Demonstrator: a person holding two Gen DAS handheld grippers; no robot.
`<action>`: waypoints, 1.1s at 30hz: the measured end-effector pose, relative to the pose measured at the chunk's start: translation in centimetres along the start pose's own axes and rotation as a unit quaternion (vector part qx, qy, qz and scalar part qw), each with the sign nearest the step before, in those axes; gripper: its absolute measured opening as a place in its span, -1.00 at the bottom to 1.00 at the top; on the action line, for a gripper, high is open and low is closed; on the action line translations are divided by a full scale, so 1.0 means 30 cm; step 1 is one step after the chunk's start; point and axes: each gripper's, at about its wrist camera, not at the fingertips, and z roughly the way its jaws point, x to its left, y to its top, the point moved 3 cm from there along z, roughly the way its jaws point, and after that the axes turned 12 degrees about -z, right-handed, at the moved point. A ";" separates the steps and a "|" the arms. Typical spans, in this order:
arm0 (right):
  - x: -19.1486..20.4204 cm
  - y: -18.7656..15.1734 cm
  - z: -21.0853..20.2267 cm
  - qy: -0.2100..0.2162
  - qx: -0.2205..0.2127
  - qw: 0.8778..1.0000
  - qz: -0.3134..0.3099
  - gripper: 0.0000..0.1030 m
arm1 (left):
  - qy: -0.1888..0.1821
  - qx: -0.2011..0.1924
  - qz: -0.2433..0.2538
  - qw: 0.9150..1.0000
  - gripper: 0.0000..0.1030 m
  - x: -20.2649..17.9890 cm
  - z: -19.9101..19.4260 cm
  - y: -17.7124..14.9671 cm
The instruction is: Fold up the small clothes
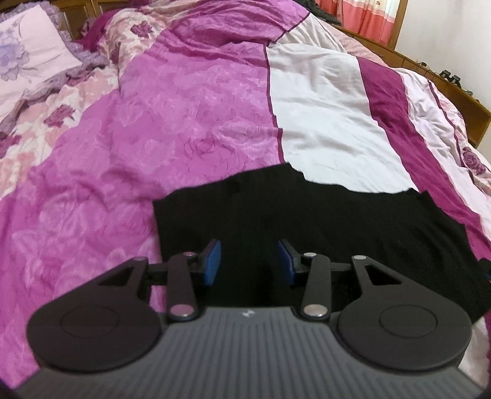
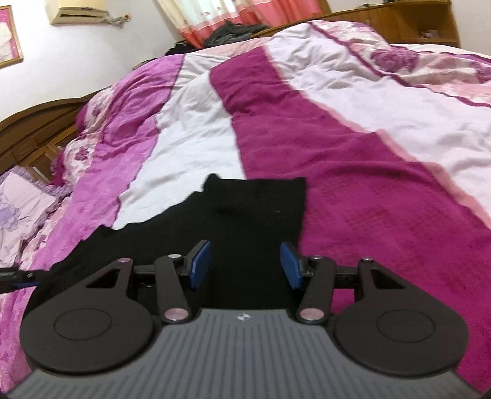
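Observation:
A black garment (image 1: 322,221) lies spread flat on the bed cover. My left gripper (image 1: 249,261) hovers over its near left part, blue pads (image 1: 213,261) apart and nothing pinched between them. In the right wrist view the same black garment (image 2: 251,211) reaches from lower left to a squared corner at centre. My right gripper (image 2: 245,265) stands open above its right part, close to the cloth's right edge, with only flat cloth showing in the gap. A piece of the left gripper (image 2: 13,277) shows at the left edge there.
The bed cover (image 1: 190,116) is striped in pink, white and dark magenta, and rumpled. A floral pillow (image 1: 27,58) lies at the far left. A wooden bed frame (image 1: 445,83) runs along the right side, with pink curtains (image 2: 245,12) behind.

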 end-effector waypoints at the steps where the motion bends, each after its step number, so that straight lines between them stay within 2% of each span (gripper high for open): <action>1: -0.013 -0.005 -0.010 -0.007 0.002 1.000 0.003 0.14 | 0.001 0.007 -0.004 1.000 -0.17 0.002 -0.011 -0.007; 9: -0.086 -0.050 -0.083 -0.009 0.018 0.999 0.028 0.27 | 0.016 0.037 0.012 0.999 -0.17 -0.006 -0.074 -0.088; 16: -0.105 -0.108 -0.087 0.021 0.045 0.997 0.066 0.39 | 0.024 0.061 0.006 0.998 -0.17 0.016 -0.097 -0.151; 26: -0.105 -0.069 0.026 0.087 0.058 0.989 0.105 0.44 | 0.041 0.057 -0.002 0.998 -0.17 0.064 -0.139 -0.150; 33: -0.097 -0.031 0.126 0.119 0.053 0.985 0.116 0.43 | 0.054 0.054 -0.009 0.997 -0.17 0.096 -0.146 -0.139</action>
